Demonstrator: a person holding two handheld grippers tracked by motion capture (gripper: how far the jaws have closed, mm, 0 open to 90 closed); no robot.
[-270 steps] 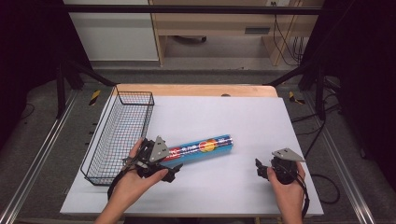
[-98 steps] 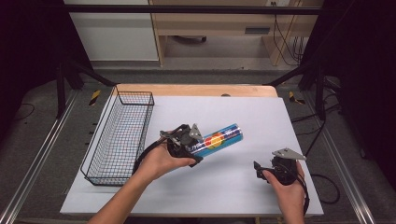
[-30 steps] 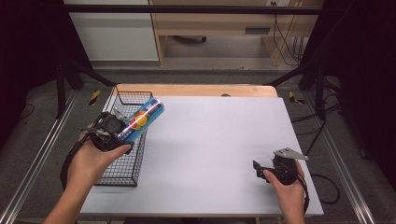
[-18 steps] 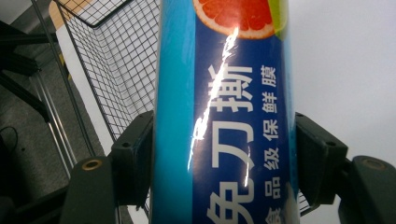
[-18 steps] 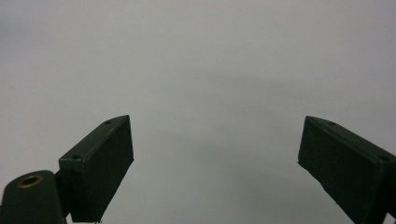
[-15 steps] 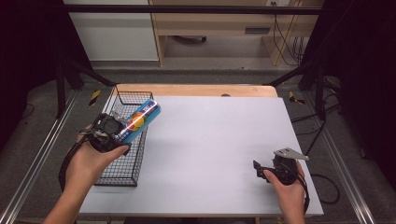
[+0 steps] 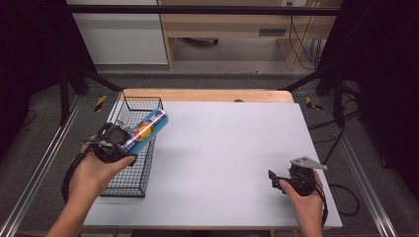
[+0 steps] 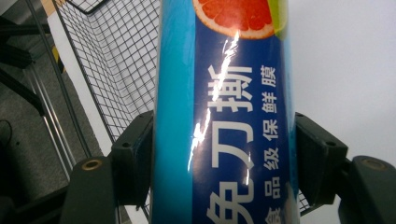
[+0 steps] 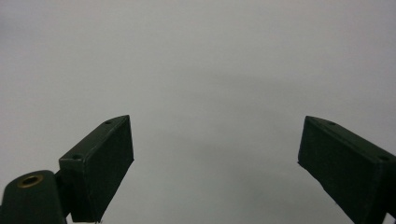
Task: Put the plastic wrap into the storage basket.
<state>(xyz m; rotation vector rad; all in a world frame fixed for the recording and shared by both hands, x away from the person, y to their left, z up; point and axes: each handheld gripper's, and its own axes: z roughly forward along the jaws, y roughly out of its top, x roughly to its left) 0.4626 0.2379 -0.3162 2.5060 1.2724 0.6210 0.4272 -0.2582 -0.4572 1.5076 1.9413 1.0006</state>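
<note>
**Left claw grips foil-wrap roll over basket; right claw empty**

Hidden/unclear: in the high view the near end of the roll (image 7: 145, 130) sits behind the left claw (image 7: 118, 139) and the left hand (image 7: 94, 170), so that end can't be made out. In the left gripper view the roll (image 8: 224, 112) is cut off top and bottom; printed text w/ a grapefruit slice pic runs off the frame. Basket floor partly covered by hand + claw. Whether the roll touches the basket rim: can't tell.

Claws: left claw (image 8: 224, 154) is clamped on the roll, one black jaw pressed flat to each side, roll filling the gap. Roll is held tilted, far end pointing up and away, over the wire basket (image 7: 129, 183) at the counter's left edge. Right claw (image 7: 274, 178) rests low on the counter (image 7: 227, 143) near the front right, held by the right hand (image 7: 302, 200); in the right gripper view its jaws (image 9: 215, 168) stand wide apart w/ nothing between, just bare counter surface.

Materials/shapes: roll is a glossy cylinder, blue and cyan wrap w/ glare streaks. Basket is black thin-wire mesh, rectangular, open top. Counter top is matte pale grey, wood strip along the far edge. Jaws are matte black blocks w/ small screw holes.
</note>
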